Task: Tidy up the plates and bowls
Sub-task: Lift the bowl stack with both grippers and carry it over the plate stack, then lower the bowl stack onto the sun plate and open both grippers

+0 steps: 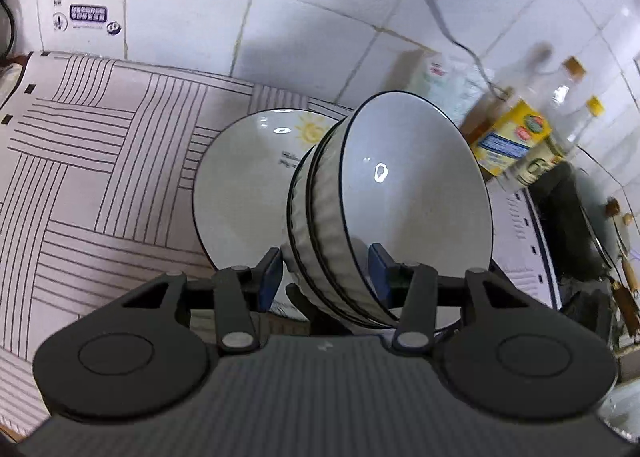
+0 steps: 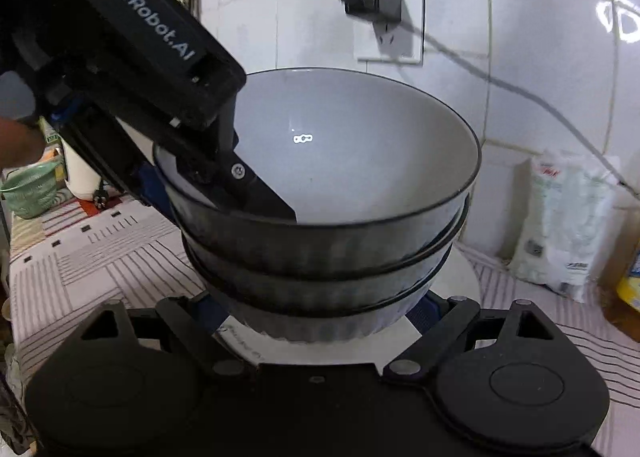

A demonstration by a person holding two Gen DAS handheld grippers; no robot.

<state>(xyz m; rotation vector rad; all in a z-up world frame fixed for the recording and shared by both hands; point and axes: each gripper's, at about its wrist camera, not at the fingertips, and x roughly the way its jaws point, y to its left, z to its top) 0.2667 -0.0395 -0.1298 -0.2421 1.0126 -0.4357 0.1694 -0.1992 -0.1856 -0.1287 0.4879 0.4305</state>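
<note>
While the left tongs pinch the rim of the stacked bowls over the plate and the right tongs straddle their base, spread wide, the glazed load appears heavy, slippery and breakable.

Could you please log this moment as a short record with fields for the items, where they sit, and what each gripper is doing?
items: stack of bowls; plate
surface: striped mat
left gripper: jaws clamped on the stack's rim
right gripper: jaws wide, either side of the stack's base; contact unclear
background: bottles, white bag
</note>
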